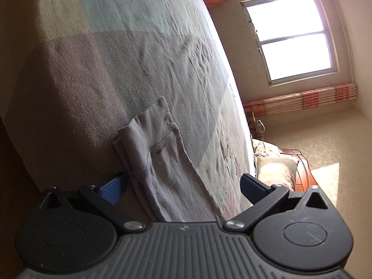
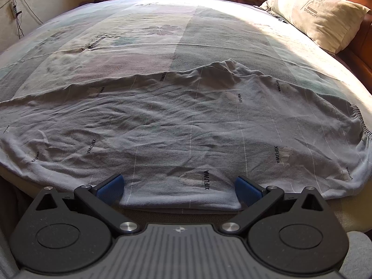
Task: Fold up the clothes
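You have one piece of clothing (image 2: 186,127) — grey, soft and wrinkly, with thin pale lines and small dark words printed on it. It lies spread flat along the near edge of the bed (image 2: 144,37) — its stretchy waistband at the right.

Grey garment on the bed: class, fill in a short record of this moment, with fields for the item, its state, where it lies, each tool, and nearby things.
item: grey garment printed with XIFUWA
state: spread out, wrinkled, elastic band at the right end
surface: patterned bedsheet
near edge: hem overhangs the bed edge
right tool: open, blue pads either side of the hem
left tool: open, garment end between its pads
nearby: pillow at the headboard, window
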